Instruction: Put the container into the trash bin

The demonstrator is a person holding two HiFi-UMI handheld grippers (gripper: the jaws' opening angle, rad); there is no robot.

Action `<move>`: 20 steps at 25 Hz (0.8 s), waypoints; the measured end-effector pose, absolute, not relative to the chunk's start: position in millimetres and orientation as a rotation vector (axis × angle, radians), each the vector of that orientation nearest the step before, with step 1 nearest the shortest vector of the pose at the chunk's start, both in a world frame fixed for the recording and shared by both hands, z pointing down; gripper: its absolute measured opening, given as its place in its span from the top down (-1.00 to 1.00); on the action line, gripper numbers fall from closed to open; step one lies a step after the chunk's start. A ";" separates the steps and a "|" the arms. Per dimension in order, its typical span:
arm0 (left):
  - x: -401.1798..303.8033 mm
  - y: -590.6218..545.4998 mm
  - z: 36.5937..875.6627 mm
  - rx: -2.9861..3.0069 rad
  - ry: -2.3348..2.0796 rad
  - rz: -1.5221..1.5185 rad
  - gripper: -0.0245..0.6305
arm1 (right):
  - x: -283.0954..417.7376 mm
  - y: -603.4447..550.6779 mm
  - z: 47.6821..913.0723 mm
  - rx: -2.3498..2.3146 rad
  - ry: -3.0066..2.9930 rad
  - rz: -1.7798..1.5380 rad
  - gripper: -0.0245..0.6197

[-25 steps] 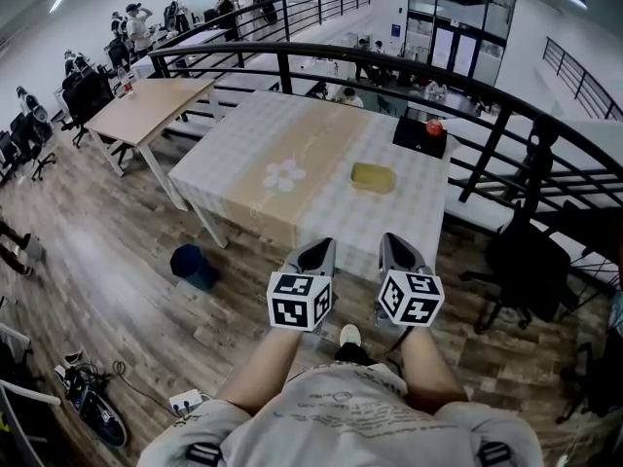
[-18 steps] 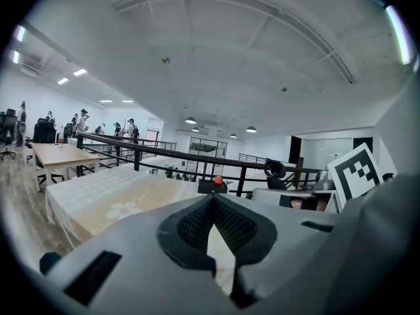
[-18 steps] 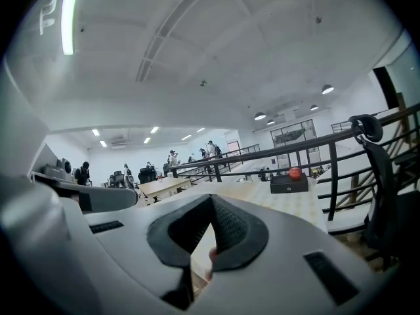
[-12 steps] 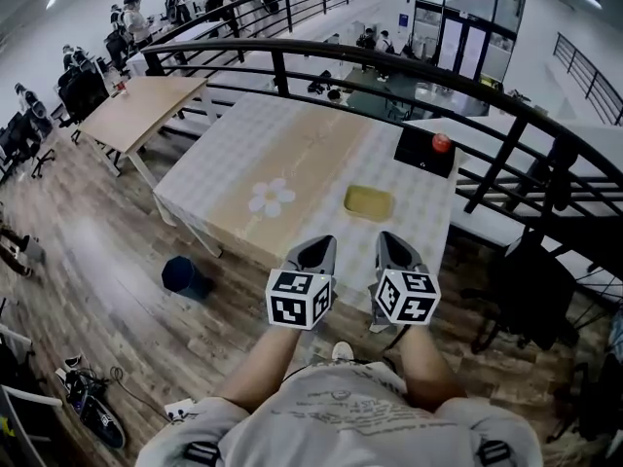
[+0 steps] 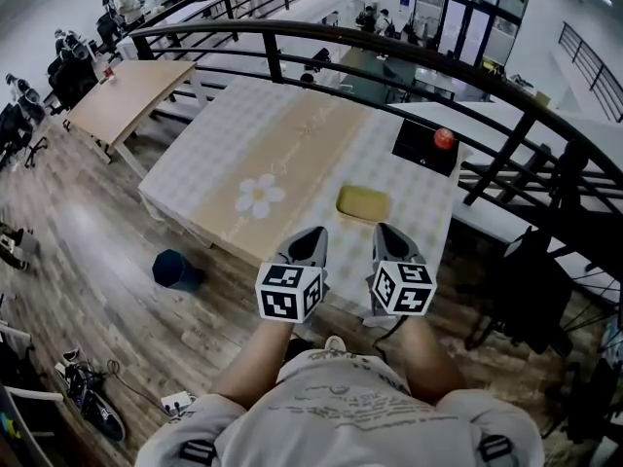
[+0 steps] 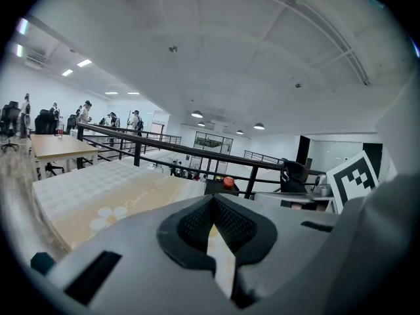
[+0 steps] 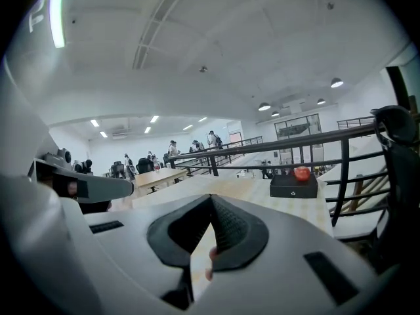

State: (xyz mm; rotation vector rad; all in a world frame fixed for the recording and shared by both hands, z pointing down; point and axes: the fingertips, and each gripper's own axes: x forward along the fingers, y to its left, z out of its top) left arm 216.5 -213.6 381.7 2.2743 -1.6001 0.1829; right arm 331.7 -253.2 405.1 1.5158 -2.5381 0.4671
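A shallow yellow container (image 5: pixel 363 202) lies on the checked table (image 5: pixel 224 144), near its front edge and right of a flower print. On the wooden floor to the table's left stands the dark blue trash bin (image 5: pixel 175 269). Side by side just short of the table's near edge, my left gripper (image 5: pixel 310 244) and right gripper (image 5: pixel 387 241) are both shut and hold nothing. The container lies a little beyond them, between their lines. In the left gripper view the left gripper (image 6: pixel 211 199) has its jaws together; in the right gripper view the right gripper (image 7: pixel 211 199) does too, and the jaws hide the container.
A black box (image 5: pixel 421 149) with a red ball (image 5: pixel 444 138) on it stands at the table's far right. A dark curved railing (image 5: pixel 389 47) runs behind the table. A black chair (image 5: pixel 531 280) stands at the right, a wooden table (image 5: pixel 127 90) at the far left, cables (image 5: pixel 88 397) on the floor.
Both grippers have travelled forward together to the table's near edge. The table, container and bin appear closer. Both grippers stay shut.
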 end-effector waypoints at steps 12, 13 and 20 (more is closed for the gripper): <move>216.6 -292.3 397.2 2.376 -1.427 0.233 0.91 | 338.7 -322.1 456.1 1.665 -2.342 0.553 0.91; 216.3 -297.8 398.1 2.385 -1.411 0.236 0.91 | 340.2 -327.1 460.9 1.684 -2.319 0.552 0.91; 216.1 -329.5 408.0 2.416 -1.332 0.258 0.91 | 349.0 -359.8 503.9 1.731 -2.192 0.558 0.61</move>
